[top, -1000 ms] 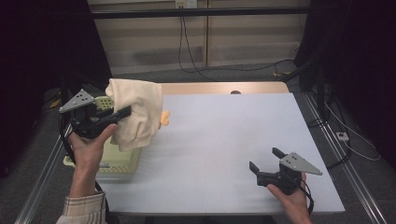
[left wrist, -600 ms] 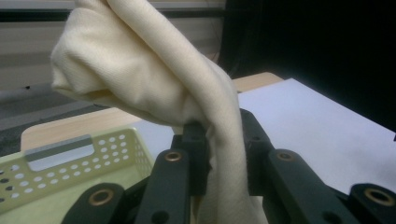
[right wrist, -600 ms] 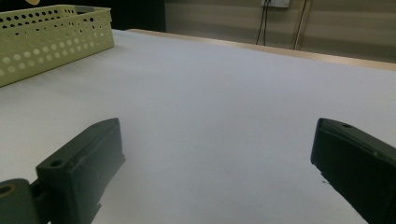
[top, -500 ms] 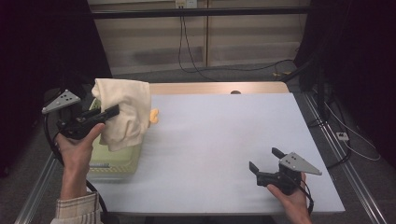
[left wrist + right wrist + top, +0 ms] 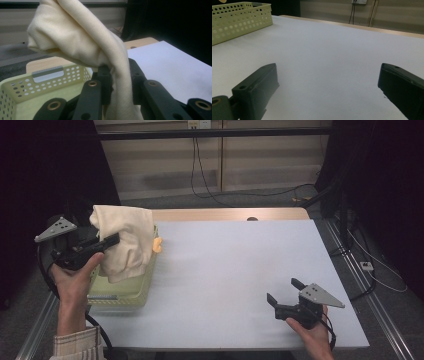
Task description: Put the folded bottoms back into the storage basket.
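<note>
- Two grippers are ours: the left gripper (image 5: 112, 241) is clamped on a cream cloth (image 5: 125, 242), which hangs over the green perforated basket (image 5: 120, 292) at the table's (image 5: 240, 270) left edge.
- Our right gripper (image 5: 282, 292) rests wide apart and empty near the front right.
- We judge the step to be carrying the cloth to the basket.
- Next we need to lower it inside, then part the jaws.

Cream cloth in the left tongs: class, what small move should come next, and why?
Probably lower the cream cloth into the green basket. The left tongs pinch it above the basket's open top, so it hangs there, not yet inside.
</note>
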### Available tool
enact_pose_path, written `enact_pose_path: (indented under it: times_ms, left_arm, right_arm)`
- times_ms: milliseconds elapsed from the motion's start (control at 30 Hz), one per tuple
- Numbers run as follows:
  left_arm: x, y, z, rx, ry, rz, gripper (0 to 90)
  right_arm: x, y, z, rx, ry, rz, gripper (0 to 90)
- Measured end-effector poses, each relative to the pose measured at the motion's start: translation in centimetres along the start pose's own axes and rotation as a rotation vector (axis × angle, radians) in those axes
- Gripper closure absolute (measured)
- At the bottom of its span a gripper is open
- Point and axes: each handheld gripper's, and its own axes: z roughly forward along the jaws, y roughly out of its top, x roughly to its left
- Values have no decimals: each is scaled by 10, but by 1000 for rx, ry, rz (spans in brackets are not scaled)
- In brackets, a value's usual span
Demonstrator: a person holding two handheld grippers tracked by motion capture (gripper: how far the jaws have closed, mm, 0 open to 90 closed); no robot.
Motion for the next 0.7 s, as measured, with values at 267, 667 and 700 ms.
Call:
enact_pose_path:
  times_ms: [267,667,700]
  left_arm:
    - [10,-3,-5,26,-13,-1,770]
    - [31,-12,-7,60,31,-41,769]
    - [33,-13,-7,63,32,-44,769]
  right_arm:
    - [0,0,0,2,-2,1,27]
    - [0,0,0,2,-2,2,27]
    - [0,0,0,2,-2,2,27]
